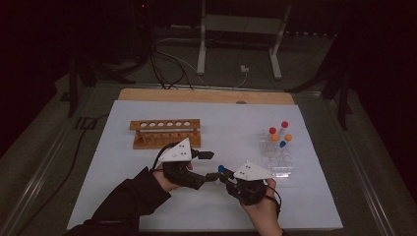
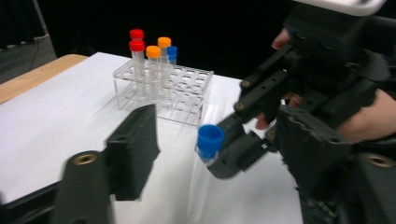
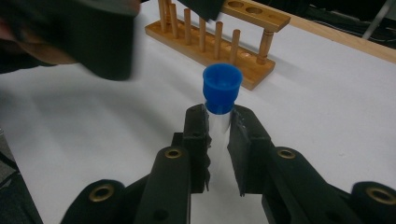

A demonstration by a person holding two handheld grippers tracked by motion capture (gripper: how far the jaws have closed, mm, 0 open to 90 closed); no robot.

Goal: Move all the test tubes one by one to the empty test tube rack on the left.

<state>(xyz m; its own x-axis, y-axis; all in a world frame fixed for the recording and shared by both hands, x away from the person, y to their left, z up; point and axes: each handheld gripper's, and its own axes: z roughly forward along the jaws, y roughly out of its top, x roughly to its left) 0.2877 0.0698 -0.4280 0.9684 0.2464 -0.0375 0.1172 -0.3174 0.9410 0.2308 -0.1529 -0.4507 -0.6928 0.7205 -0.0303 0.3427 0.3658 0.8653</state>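
Note:
My right gripper (image 3: 218,127) is shut on a clear test tube with a blue cap (image 3: 222,87), gripping it just below the cap. In the high view, this tube (image 1: 221,169) is held above the white mat, between the two hands. My left gripper (image 1: 210,166) faces it from the left with its jaws apart. In the left gripper view, the blue-capped tube (image 2: 209,138) stands between those jaws, and neither pad touches it. The right gripper (image 2: 226,156) reaches in from the right there. The left gripper's dark body (image 3: 100,39) is blurred at the top left of the right gripper view.
A wooden tube rack (image 1: 165,132) with a row of holes stands behind the left hand. A clear plastic rack (image 1: 278,156) at the right holds several tubes with red, orange and blue caps. A white mat (image 1: 123,191) covers the table.

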